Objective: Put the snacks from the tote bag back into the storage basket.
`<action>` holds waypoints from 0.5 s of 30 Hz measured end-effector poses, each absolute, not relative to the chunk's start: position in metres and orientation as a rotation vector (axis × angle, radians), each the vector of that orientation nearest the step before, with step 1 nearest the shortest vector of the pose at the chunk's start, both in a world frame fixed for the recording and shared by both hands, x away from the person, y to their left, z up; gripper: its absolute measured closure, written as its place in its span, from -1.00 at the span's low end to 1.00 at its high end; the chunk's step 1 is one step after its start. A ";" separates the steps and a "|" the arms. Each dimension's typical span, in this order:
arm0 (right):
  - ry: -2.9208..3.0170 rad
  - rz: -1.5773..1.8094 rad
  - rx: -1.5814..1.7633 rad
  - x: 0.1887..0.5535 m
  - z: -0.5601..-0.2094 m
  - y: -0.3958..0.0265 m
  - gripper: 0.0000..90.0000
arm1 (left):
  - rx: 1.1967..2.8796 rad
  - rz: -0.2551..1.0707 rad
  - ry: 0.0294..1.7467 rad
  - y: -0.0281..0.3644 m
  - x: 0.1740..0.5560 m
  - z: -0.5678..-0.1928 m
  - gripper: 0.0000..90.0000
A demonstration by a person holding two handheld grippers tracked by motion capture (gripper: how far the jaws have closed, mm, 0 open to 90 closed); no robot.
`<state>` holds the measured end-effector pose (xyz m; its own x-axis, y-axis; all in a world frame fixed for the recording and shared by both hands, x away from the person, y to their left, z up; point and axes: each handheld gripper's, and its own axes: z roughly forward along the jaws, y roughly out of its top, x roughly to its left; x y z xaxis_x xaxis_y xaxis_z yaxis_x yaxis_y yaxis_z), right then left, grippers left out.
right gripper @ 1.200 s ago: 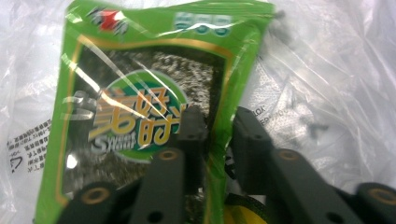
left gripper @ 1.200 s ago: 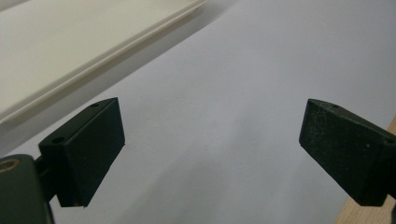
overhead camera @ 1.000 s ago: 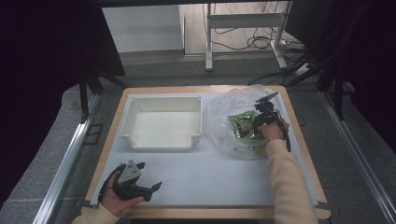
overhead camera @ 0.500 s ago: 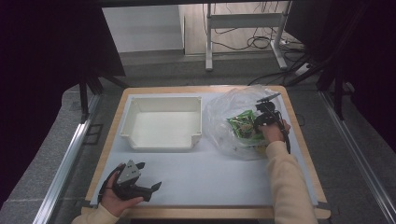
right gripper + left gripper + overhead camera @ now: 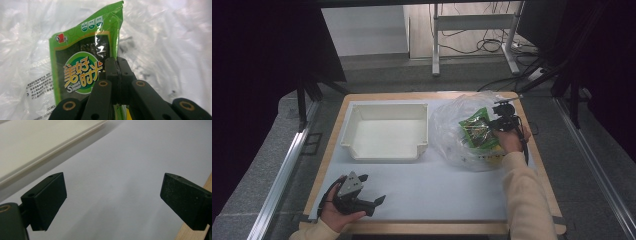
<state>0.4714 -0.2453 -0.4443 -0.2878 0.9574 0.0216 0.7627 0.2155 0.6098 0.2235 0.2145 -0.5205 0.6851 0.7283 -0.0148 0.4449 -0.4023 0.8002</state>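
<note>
A green snack packet [image 5: 82, 67] with a round logo sits inside a clear plastic bag [image 5: 457, 132] at the right of the table; in the high view the packet [image 5: 476, 131] shows through the bag. My right gripper [image 5: 117, 65] is shut on the packet's edge, and it reaches into the bag [image 5: 493, 125] from the right. My left gripper [image 5: 112, 200] is open over the white mat, nothing between its jaws; from above it [image 5: 374, 197] rests near the front left edge.
A white plastic tray [image 5: 387, 112] stands at the back left of the wooden-edged table; its rim [image 5: 50, 152] shows in the left gripper view. The white mat [image 5: 437, 187] spreads across the front. Metal rails and cables lie beyond the table.
</note>
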 end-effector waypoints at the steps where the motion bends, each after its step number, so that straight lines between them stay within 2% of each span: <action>1: 2.123 0.752 1.594 0.469 -0.440 -0.247 0.98 | 2.061 0.429 0.897 0.214 0.223 -0.520 -0.85; 15: 1.977 0.976 1.531 0.442 -0.387 -0.268 0.98 | 2.058 0.428 0.897 0.214 0.223 -0.520 -0.85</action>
<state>0.4425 -0.2683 -0.3872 -0.2803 0.9575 0.0679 0.6363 0.1323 0.7600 0.2227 0.2143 -0.5202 0.6872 0.7263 -0.0175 0.4432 -0.4001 0.8022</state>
